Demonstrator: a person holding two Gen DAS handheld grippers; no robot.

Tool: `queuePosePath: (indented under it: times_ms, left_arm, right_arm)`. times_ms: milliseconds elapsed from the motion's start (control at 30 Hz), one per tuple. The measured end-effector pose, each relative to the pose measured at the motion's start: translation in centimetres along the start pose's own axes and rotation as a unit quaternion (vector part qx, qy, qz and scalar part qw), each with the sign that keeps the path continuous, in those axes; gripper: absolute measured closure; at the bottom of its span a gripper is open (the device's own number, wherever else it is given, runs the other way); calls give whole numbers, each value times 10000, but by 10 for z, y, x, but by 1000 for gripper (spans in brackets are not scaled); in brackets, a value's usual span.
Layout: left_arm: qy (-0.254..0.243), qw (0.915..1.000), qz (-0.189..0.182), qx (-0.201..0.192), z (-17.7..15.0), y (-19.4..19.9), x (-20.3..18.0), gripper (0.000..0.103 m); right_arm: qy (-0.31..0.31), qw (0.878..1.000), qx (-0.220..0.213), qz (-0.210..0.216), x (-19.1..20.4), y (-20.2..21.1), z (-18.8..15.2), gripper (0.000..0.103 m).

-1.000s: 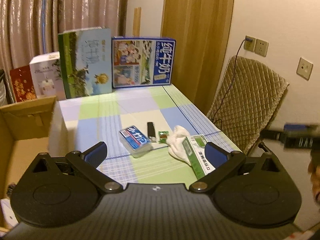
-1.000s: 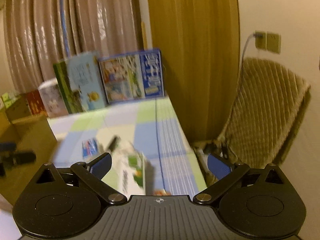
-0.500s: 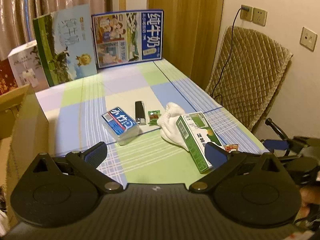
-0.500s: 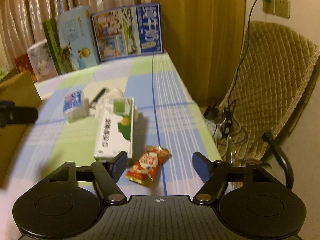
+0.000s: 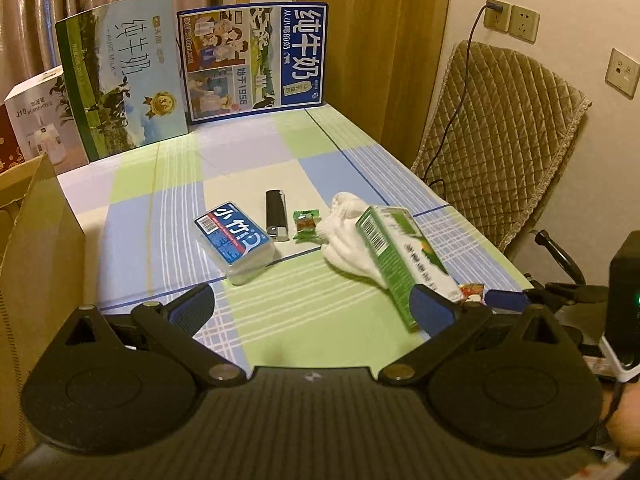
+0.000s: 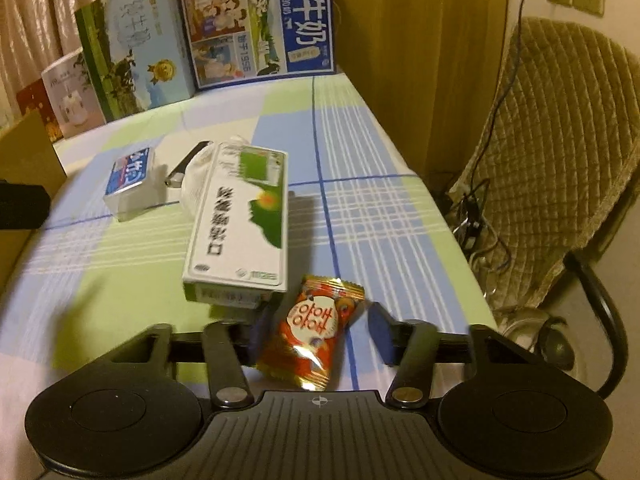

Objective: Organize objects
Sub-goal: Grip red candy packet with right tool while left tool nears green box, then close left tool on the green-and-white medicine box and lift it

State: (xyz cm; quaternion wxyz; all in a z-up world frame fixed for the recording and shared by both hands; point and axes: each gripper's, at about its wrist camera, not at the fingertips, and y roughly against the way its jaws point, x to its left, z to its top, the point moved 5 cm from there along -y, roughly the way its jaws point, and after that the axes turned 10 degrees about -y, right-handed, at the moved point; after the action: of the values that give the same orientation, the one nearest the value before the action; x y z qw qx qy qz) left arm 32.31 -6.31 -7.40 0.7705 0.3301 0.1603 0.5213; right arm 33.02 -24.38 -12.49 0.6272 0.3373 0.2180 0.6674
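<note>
While the left gripper (image 5: pixel 311 304) is held wide open and empty above the near edge of the checked tablecloth (image 5: pixel 168 208), a clear plastic box with a blue label (image 5: pixel 234 238) is seen ahead of it, with a black lighter (image 5: pixel 276 215) just to its right, then a small green candy (image 5: pixel 306 225) and a white cloth (image 5: pixel 347 240). A green-and-white carton (image 5: pixel 404 256) is propped on the cloth. Two milk cartons (image 5: pixel 256 60) are stood at the far edge, and a cardboard box (image 5: pixel 36 248) is seen at the left.

From the right wrist, the right gripper (image 6: pixel 316 330) is shown partly open, its blue pads set either side of a red snack packet (image 6: pixel 316 330) without a visible grip. The packet lies near the table's near edge, touching the green-and-white carton's (image 6: pixel 240 220) near right corner. A quilted chair (image 6: pixel 560 160) is placed at the right.
</note>
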Motion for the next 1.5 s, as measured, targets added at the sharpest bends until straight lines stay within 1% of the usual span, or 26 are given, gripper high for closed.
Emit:
queuePosePath:
  times_ms: [33, 133, 267, 400, 433, 500, 567, 633, 733, 767, 833, 867, 933, 1000, 1067, 1167, 1200, 1233, 1267, 1300, 1367, 1433, 1500]
  left_arm:
    - [-4, 10000, -1, -14, 0, 1, 1, 1]
    - [-24, 10000, 24, -21, -1, 2, 2, 1]
    - [-19, 10000, 36, -19, -3, 4, 6, 1]
    - [-29, 10000, 17, -15, -5, 4, 7, 1]
    - [-33, 10000, 8, -4, -5, 4, 6, 1]
    - [-71, 10000, -67, 11, -6, 1, 4, 1]
    - [-208, 9997, -125, 10, -7, -2, -2, 1]
    - [-422, 9989, -189, 1, -6, -8, -10, 1]
    - [-821, 9958, -401, -56, -5, -20, -23, 2]
    - [-972, 9941, -476, -84, -4, -25, -28, 2]
    - [-1355, 9894, -498, -135, -3, -35, -39, 6]
    - [-1577, 9859, -532, -181, -2, -39, -45, 6]
    - [-1913, 9797, -558, -213, -1, -48, -56, 10]
    - [-2320, 9709, -552, -227, -2, -59, -71, 13]
    - [-2644, 9622, -615, -234, -5, -68, -84, 15]
    - [-3067, 9499, -566, -203, -9, -80, -102, 20]
    - [-3147, 9474, -551, -179, -10, -85, -105, 26]
    - [-3213, 9453, -536, -140, -10, -90, -107, 35]
    - [-3218, 9453, -530, -87, -10, -94, -108, 41]
    - [-3205, 9459, -505, -34, -10, -96, -107, 51]
    - [-3074, 9499, -554, 50, -10, -95, -104, 51]
    - [-2780, 9581, -664, 204, -12, -89, -100, 52]
    - [-2555, 9640, -632, 385, -19, -78, -94, 52]
  right_arm:
    - [24, 10000, -9, -15, 1, -1, 1, 75]
    - [-1, 10000, 39, 46, 4, -2, 1, 76]
    - [389, 9986, 13, 364, 20, 5, -3, 76]
    - [744, 9946, 97, 722, 38, 13, -13, 76]
    - [811, 9938, 104, 751, 40, 16, -16, 76]
    - [856, 9939, 91, 692, 40, 19, -17, 76]
    - [691, 9961, 62, 550, 32, 22, -15, 76]
    - [483, 9979, 44, 431, 21, 23, -10, 76]
    - [296, 9991, 24, 309, 5, 24, -4, 76]
    - [240, 9993, 28, 301, 1, 24, -2, 76]
    - [117, 9994, 29, 311, -7, 25, 1, 76]
    - [72, 9995, 25, 320, -11, 25, 3, 76]
    - [0, 9995, 7, 329, -16, 23, 7, 76]
    - [-49, 9995, -8, 321, -20, 22, 9, 76]
    - [-101, 9994, -15, 334, -22, 21, 10, 76]
    - [-163, 9993, -25, 336, -25, 20, 11, 76]
    - [-182, 9993, -24, 339, -26, 19, 12, 76]
    - [-193, 9992, -25, 338, -26, 18, 12, 76]
    - [-200, 9992, -25, 340, -27, 17, 13, 76]
    - [-207, 9992, -24, 340, -28, 17, 13, 76]
    - [-210, 9991, -27, 354, -27, 18, 13, 76]
    - [-215, 9990, -27, 379, -26, 20, 13, 76]
    - [-205, 9989, -22, 419, -24, 24, 13, 76]
